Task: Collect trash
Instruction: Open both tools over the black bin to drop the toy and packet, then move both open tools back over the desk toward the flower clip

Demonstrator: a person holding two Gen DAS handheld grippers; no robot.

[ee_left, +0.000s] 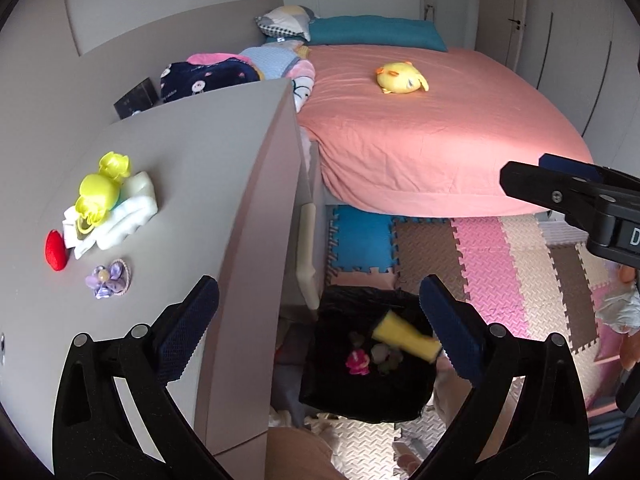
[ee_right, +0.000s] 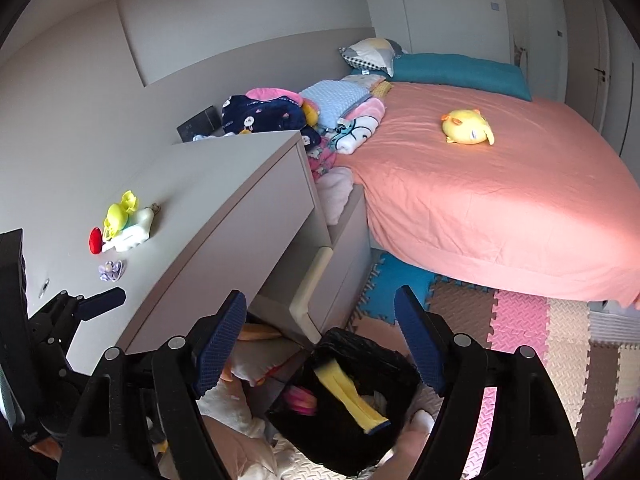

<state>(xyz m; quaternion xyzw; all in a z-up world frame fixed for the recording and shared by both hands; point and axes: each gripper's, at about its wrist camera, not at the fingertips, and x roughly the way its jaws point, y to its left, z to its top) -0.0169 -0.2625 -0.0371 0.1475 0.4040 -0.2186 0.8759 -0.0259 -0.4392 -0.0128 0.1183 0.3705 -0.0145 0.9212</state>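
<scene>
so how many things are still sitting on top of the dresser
3 groups: a red heart-shaped piece at the left, a purple flower clip nearest the camera, and a yellow and white toy pile, whose separate pieces can't be counted.

1. Your yellow sponge (ee_left: 406,340) is motion-blurred in the left wrist view; its right end is hidden behind a fingertip pad.
2. Small items in the bin (ee_left: 332,384) beside it are too dark to identify.
3. Your right gripper (ee_left: 576,196) is cut off by the frame edge.
</scene>
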